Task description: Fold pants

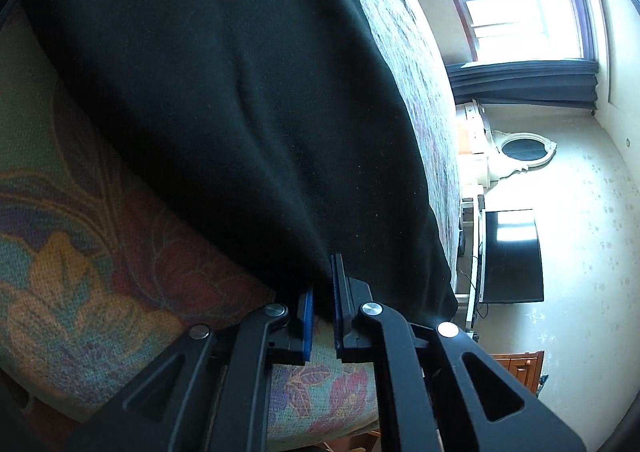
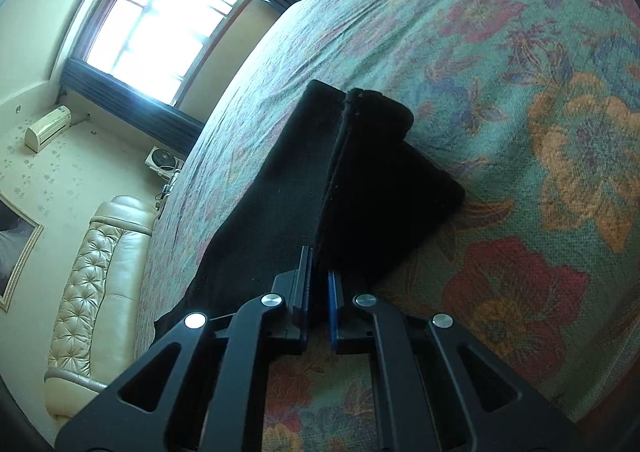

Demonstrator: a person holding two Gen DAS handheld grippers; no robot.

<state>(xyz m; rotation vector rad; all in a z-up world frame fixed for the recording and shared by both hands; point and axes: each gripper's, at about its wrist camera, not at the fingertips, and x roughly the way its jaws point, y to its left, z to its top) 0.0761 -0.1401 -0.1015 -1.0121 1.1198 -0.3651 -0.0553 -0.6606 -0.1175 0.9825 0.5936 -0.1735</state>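
Observation:
Black pants (image 1: 240, 91) lie on a floral bedspread (image 1: 80, 252) and fill most of the left wrist view. My left gripper (image 1: 322, 284) is shut on the near edge of the pants, with cloth between its blue pads. In the right wrist view the pants (image 2: 360, 179) show as a long strip with one layer raised along a crease. My right gripper (image 2: 319, 276) is shut on the near edge of that raised layer, above the bedspread (image 2: 520, 131).
The bed is wide, with bare bedspread to the right of the pants. A cream tufted sofa (image 2: 100, 272) stands beside the bed. A window (image 2: 160, 11), a dark screen (image 1: 512, 256) and a white mirror frame (image 1: 524, 149) are on the walls.

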